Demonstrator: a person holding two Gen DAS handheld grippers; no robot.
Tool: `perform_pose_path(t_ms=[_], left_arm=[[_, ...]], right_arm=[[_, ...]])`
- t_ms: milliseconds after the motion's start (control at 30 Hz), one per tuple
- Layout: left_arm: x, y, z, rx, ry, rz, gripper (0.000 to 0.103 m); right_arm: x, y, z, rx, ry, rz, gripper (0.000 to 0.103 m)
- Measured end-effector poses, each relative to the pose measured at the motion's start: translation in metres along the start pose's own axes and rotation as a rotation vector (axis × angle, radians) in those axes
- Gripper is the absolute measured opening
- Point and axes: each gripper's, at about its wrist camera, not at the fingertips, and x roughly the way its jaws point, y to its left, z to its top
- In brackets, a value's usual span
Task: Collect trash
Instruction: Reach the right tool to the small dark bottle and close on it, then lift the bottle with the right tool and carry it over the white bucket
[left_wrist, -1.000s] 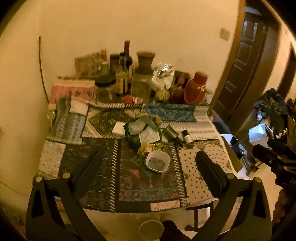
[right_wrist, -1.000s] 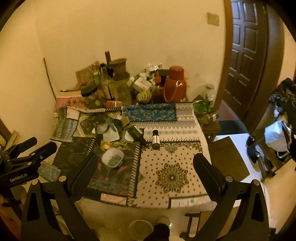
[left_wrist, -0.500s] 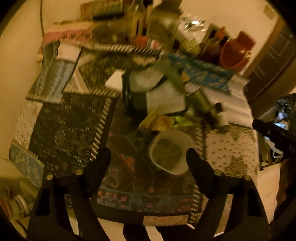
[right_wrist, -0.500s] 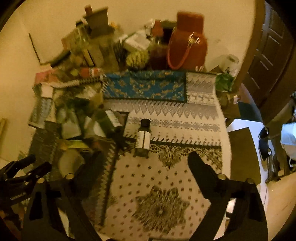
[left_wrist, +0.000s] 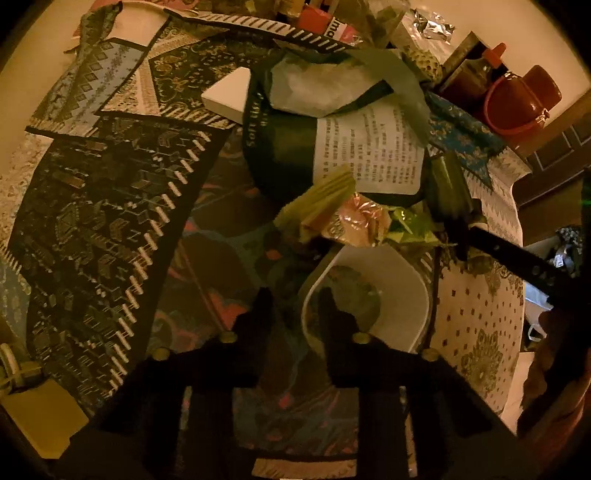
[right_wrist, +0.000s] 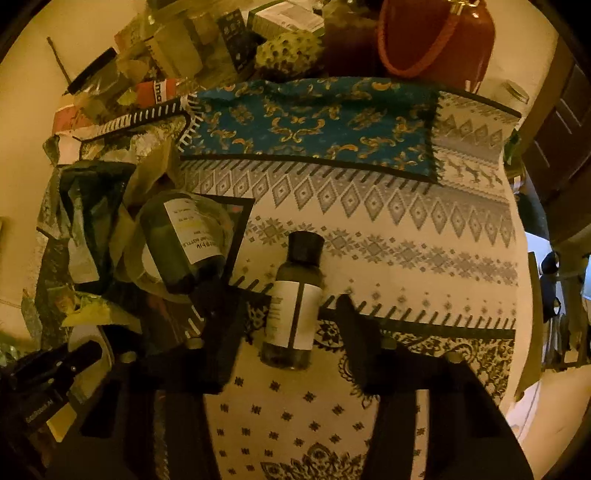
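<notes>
A white plastic tub (left_wrist: 391, 295) sits on the patterned tablecloth (left_wrist: 110, 221). My left gripper (left_wrist: 295, 299) straddles the tub's near-left rim, one finger inside, one outside, jaws narrowed around it. Crumpled wrappers (left_wrist: 354, 218) and a dark green bag with a printed label (left_wrist: 332, 147) lie just beyond. In the right wrist view a small dark bottle with a white label (right_wrist: 295, 295) lies on its side. My right gripper (right_wrist: 277, 299) is open around it, a finger on each side. A bigger dark bottle (right_wrist: 177, 236) lies to its left.
Jars, bottles and a red jug (right_wrist: 436, 37) crowd the table's far edge against the wall. A white box (left_wrist: 229, 92) lies left of the green bag. The right gripper's finger (left_wrist: 509, 254) shows in the left wrist view. A door (right_wrist: 565, 129) stands at right.
Both grippers have dropped close to the table. The left jaws have narrowed around the tub's rim. The right gripper has come down over the small bottle.
</notes>
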Motion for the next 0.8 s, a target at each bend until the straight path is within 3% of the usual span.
perform_pose_path(t_ms=[33, 67, 333, 633, 800], left_arm=[[0.002, -0.002, 0.002, -0.003, 0.003, -0.005, 0.012], [0.003, -0.004, 0.003, -0.004, 0.004, -0.010, 0.010], [-0.008, -0.016, 0.004, 0.062, -0.012, -0.020, 0.008], [-0.054, -0.009, -0.009, 0.187, -0.076, -0.073, 0.008], [-0.103, 0.001, -0.018, 0.268, -0.154, -0.110, 0.008]], right_arm=[[0.003, 0.001, 0.000, -0.001, 0.009, -0.007, 0.029], [0.006, 0.001, -0.001, 0.001, 0.015, -0.012, 0.028], [-0.003, -0.009, -0.007, 0.055, 0.000, -0.008, 0.026], [-0.062, -0.001, -0.037, 0.121, -0.104, -0.049, 0.026], [-0.107, 0.022, -0.056, 0.167, -0.203, -0.058, 0.026]])
